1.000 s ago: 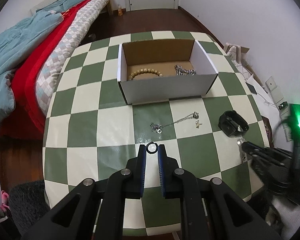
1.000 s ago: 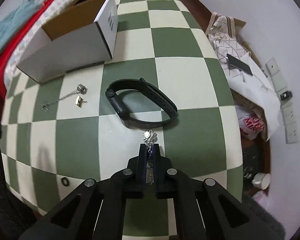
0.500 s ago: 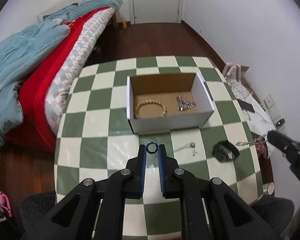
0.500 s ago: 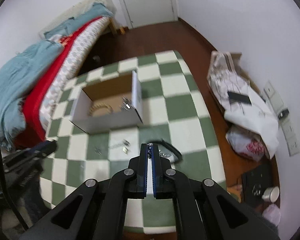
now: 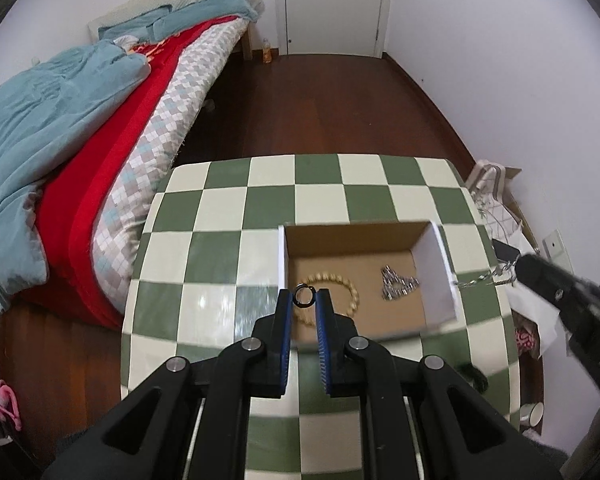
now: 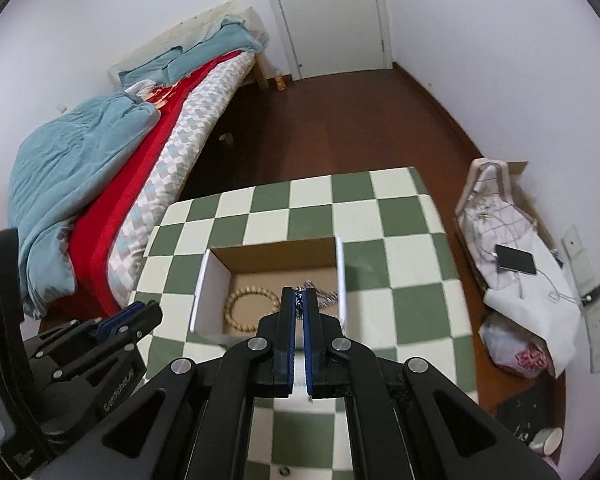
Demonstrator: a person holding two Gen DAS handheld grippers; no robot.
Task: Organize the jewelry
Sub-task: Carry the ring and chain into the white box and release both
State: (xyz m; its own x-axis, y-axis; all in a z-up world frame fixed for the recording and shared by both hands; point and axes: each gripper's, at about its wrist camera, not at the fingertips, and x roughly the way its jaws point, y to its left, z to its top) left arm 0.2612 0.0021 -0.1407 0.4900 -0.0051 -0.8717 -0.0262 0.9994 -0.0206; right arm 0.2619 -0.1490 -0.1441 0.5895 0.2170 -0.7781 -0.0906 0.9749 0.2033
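While both tools hang above the checkered table (image 5: 228,216), my left gripper (image 5: 303,297) pinches a small black ring (image 5: 303,295) at its blue ribbed tips. My right gripper (image 6: 299,295) is clamped on a silver chain (image 5: 480,278). Below, the white cardboard box (image 5: 434,264) holds a round beaded bracelet (image 6: 247,308) and a metal link pile (image 5: 396,282).

The box (image 5: 436,276) stands open-topped, its walls fencing the sides.
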